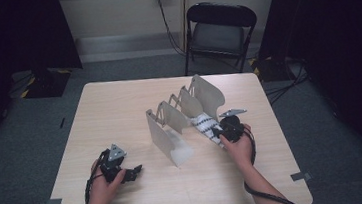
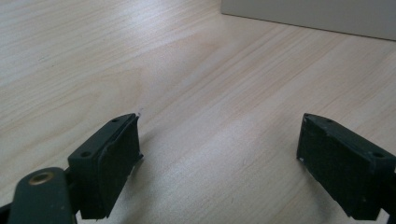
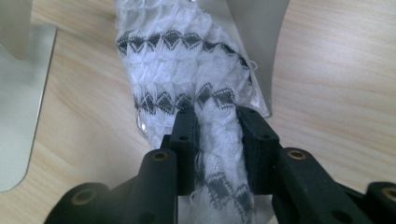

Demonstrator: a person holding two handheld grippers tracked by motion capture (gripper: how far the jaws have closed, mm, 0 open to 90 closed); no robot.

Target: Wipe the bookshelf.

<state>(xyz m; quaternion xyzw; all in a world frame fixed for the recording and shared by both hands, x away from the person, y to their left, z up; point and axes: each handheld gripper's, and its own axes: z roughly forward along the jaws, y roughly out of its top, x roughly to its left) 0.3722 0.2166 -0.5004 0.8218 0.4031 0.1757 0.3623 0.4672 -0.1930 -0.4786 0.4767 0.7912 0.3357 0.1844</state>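
Spanning the scene, the table (image 1: pixel 119 108) carries a metal divider rack (image 1: pixel 183 117) of upright plates near its middle. A white knitted cloth with dark zigzag bands (image 3: pixel 187 65) lies in the rack's right slot, its near end clenched in the right hand-held gripper (image 3: pixel 217 140). The left hand-held gripper (image 2: pixel 219 154) rests released on bare wood, near left of the rack.

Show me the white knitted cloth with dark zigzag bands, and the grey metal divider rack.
White knitted cloth with dark zigzag bands (image 3: pixel 182 65), right gripper view, upper middle.
Grey metal divider rack (image 1: pixel 164 136), high view, nearest panel.
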